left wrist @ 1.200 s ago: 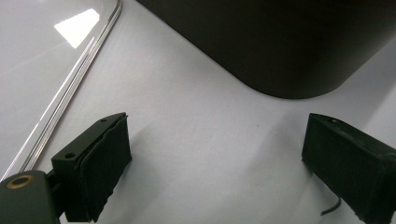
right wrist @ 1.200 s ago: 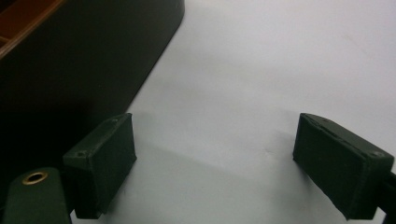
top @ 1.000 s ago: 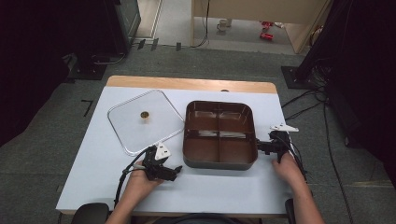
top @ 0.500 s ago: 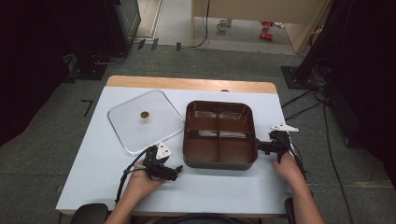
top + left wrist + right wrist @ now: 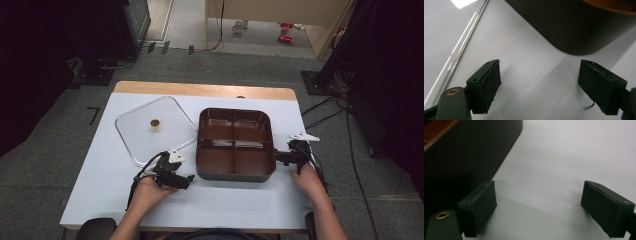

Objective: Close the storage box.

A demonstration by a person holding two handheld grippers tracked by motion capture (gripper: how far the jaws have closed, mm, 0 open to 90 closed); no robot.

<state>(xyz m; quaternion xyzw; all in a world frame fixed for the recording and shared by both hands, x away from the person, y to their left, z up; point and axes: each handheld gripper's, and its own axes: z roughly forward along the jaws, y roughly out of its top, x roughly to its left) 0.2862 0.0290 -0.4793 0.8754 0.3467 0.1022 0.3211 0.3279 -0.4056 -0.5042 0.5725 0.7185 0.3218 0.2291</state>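
**Two grippers flank a brown tray on the table**

A dark brown tray (image 5: 235, 144) with four compartments sits on the white table (image 5: 100, 180), a little right of the middle. Its compartments look empty apart from glare on the bottoms. To the left of it lies a clear square lid (image 5: 150, 131) with a small brown knob (image 5: 155, 123) at its centre; the lid's near right corner lies close to the tray's left wall.

The left gripper (image 5: 186, 179) rests low on the table just beside the tray's near left corner, pointing toward it. In the left gripper view its jaws stand apart with only bare tabletop between them; the tray's rounded corner (image 5: 574, 30) is ahead of the pads and not touched, and the lid's clear edge (image 5: 461, 50) runs along the left. These jaws have just been closing somewhat, with nothing between them.

The right gripper (image 5: 278, 158) sits at the tray's right wall, near its front corner. In the right gripper view its jaws are also spread wide, with bare table between them; the tray's dark wall (image 5: 469, 152) stands just beside the left pad, and whether pad and wall touch I cannot tell. Neither gripper holds anything.

Beyond the table's wooden far edge (image 5: 200, 90) is grey floor.
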